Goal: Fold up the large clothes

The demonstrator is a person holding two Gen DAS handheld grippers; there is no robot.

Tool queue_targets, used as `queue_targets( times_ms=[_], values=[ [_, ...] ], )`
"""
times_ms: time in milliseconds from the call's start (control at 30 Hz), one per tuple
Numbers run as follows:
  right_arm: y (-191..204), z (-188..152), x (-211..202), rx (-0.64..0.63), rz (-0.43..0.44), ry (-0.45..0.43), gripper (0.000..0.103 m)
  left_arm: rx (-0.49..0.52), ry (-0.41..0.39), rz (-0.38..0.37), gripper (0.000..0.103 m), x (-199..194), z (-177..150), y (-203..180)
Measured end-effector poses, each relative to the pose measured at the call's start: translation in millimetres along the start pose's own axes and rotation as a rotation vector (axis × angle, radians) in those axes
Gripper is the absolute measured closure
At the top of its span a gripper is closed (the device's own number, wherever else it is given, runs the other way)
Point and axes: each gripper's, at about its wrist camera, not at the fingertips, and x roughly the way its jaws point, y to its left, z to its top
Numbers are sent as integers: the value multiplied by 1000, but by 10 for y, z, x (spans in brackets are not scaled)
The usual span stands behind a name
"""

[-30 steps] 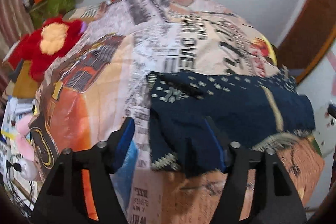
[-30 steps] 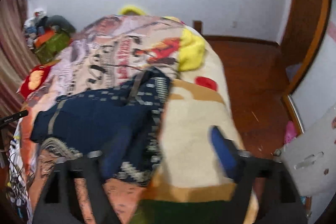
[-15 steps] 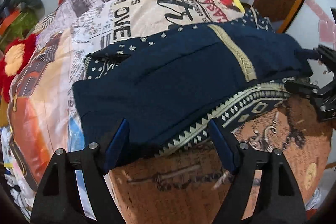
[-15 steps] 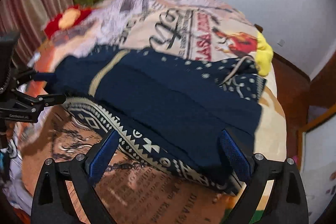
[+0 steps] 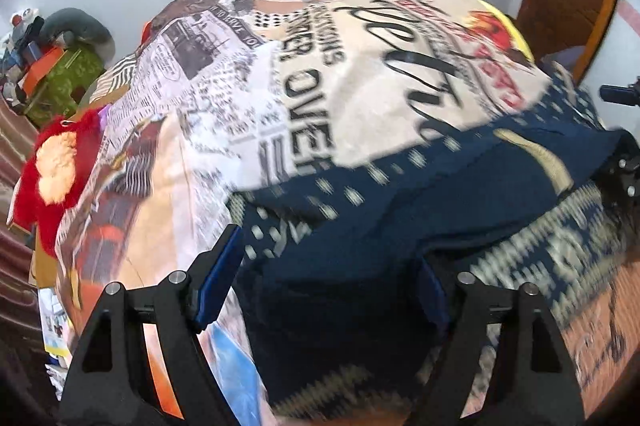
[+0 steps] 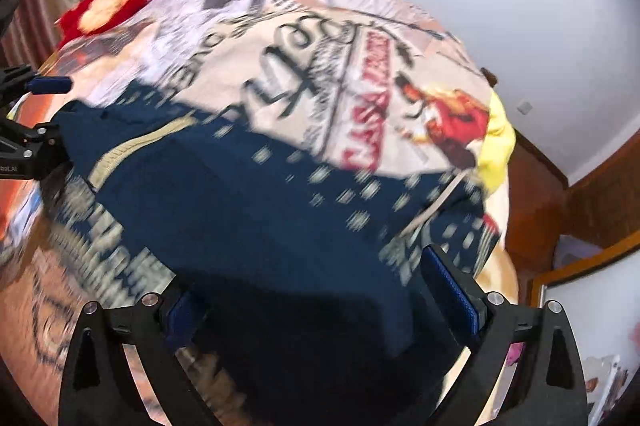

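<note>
The printed blanket [image 5: 304, 114] fills both views, and the navy garment [image 5: 400, 210] lies across it — in the left wrist view it runs from the lower centre toward the right edge, in the right wrist view [image 6: 248, 210] from the left edge down to the lower right. A second ago the garment was a bunched heap off to one side of each view; now it is spread flatter into one long band and sits under both grippers. To my eye that means one fold has been laid and the cloth is ready for the next.

Its long axis runs side to side between the two grippers, with the patterned hem [image 5: 560, 258] along the lower edge and the dotted part toward the upper edge.

The left gripper [image 5: 332, 278] has its jaws opening wide, with navy cloth lying between them — I cannot make out either pad pressing on it. The right gripper [image 6: 320, 290] also stands wide apart over the cloth, its near end between the fingers, and nothing seems pinched, though blur makes this uncertain.
</note>
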Motion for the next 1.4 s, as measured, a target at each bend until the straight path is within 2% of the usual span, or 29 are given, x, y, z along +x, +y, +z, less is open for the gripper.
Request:
queue_targets(
  times_ms=[67,167,267,367,467,533,700,800,933,1000,1067,1167,1233,1400],
  values=[
    [-155,169,148,20,-52,4,6,-32,3,11,22,81,151,118],
    [-418,377,274,99,-72,-2,6,-88,-22,45,22,90,386,300],
    [-610,532,261,164,-88,-23,6,-125,-64,140,22,14,560,482],
    [-708,630,150,171,-141,-75,6,-172,-81,134,22,-78,641,659],
    [-851,716,-86,188,-226,-165,6,-191,-94,107,22,-181,607,707],
    [-1005,762,-237,230,-201,-189,5,-177,-98,87,22,-239,536,650],
    [-1204,682,-501,335,-24,-200,4,-108,-53,-20,22,-250,369,316],
    [-1056,536,-456,333,76,-154,4,-81,-32,-100,22,-254,256,68],
    [-644,303,-210,287,182,-50,4,-81,29,-242,22,-163,90,-278],
    [-441,201,-70,270,238,6,4,-68,61,-270,22,-83,4,-439],
    [-218,96,103,247,285,65,4,-40,87,-263,22,6,-103,-591],
    [21,-59,320,193,278,133,4,-29,96,-243,19,94,-242,-645],
    [73,-148,365,174,261,134,0,-32,78,-218,11,87,-312,-614],
    [73,-298,290,122,241,131,0,7,51,-164,9,12,-458,-565]
  ],
)
